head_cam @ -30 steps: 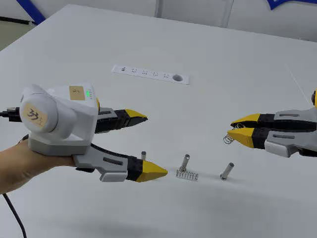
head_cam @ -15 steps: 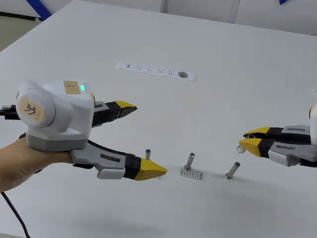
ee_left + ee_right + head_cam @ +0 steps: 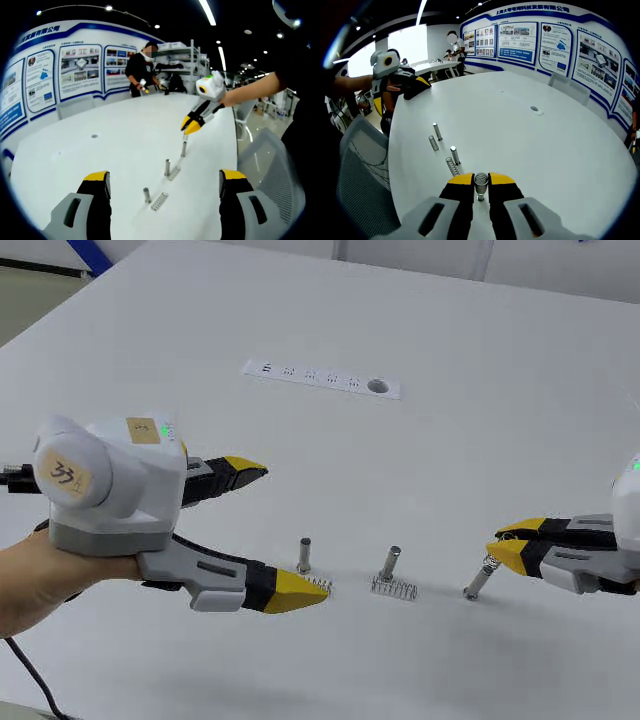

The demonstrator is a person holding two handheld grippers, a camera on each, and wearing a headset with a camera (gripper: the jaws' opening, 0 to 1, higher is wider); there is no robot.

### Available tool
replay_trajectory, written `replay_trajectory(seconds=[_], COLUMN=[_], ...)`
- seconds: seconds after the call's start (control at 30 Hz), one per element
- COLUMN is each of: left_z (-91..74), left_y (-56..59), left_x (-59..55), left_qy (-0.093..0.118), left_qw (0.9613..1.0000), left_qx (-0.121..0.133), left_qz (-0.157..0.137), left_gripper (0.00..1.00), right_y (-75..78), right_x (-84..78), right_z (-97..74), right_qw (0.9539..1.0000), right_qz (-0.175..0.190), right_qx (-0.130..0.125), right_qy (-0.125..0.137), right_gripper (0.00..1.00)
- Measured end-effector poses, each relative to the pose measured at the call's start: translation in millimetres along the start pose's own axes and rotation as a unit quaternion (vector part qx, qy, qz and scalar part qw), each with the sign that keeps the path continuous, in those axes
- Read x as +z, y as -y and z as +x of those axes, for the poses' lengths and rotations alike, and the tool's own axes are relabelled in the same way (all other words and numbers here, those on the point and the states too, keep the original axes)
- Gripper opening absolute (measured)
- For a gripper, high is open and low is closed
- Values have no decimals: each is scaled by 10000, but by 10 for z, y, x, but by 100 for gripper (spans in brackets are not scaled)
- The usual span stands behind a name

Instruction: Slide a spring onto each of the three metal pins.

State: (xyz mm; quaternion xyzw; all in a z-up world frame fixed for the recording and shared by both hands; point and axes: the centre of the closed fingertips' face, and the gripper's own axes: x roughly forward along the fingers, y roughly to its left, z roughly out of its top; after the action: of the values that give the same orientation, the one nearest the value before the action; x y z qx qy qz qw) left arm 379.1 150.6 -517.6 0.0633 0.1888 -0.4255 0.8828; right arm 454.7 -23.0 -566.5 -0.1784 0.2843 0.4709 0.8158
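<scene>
Gripping the held spring [image 3: 481,182] between its yellow jaw tips, the right claw [image 3: 493,544] is positioned low over the white surface [image 3: 480,420], with its jaws pinched together on the coil. The held spring sits at the upper end of the right pin [image 3: 474,586], which leans toward the right claw rather than standing upright. In the right gripper view, the coil points down between the jaw tips and a pin end is visible directly beneath it. How far the coil has passed over the pin cannot be determined.

The left claw [image 3: 293,530] is held in a hand [image 3: 40,575] above the surface, jaws spread wide apart and empty. Its lower jaw tip lies just beside the left spring [image 3: 317,584].

The left pin [image 3: 304,554] and the middle pin [image 3: 390,562] stand upright on the surface, both bare. The left spring lies flat near the base of the left pin. The middle spring [image 3: 394,588] lies flat just beside the base of the middle pin.

A white power strip [image 3: 322,379] sits on the surface well beyond the pins.
</scene>
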Motion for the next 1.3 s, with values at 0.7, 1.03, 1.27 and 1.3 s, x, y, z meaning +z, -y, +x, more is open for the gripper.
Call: replay_trajectory(seconds=[0.7,1.03,1.27,1.3], left_z=[-36,-42,-69,-73], left_y=[-49,-34,-60,-61], left_x=[10,14,17,17], left_qy=[71,93,116,120], left_qw=[9999,9998,9997,9997], left_qx=[40,13,65,69], left_qz=[-132,-192,-221,-225], left_gripper=[90,89,89,89], right_y=[15,44,27,23], right_x=[-40,-81,-177,-191], right_z=[67,56,120,132], right_qw=[9998,9996,9993,9993], right_qz=[72,109,148,150], right_qx=[-23,-81,-71,-68], right_qy=[-197,-263,-335,-343], right_gripper=[12,12,12,12])
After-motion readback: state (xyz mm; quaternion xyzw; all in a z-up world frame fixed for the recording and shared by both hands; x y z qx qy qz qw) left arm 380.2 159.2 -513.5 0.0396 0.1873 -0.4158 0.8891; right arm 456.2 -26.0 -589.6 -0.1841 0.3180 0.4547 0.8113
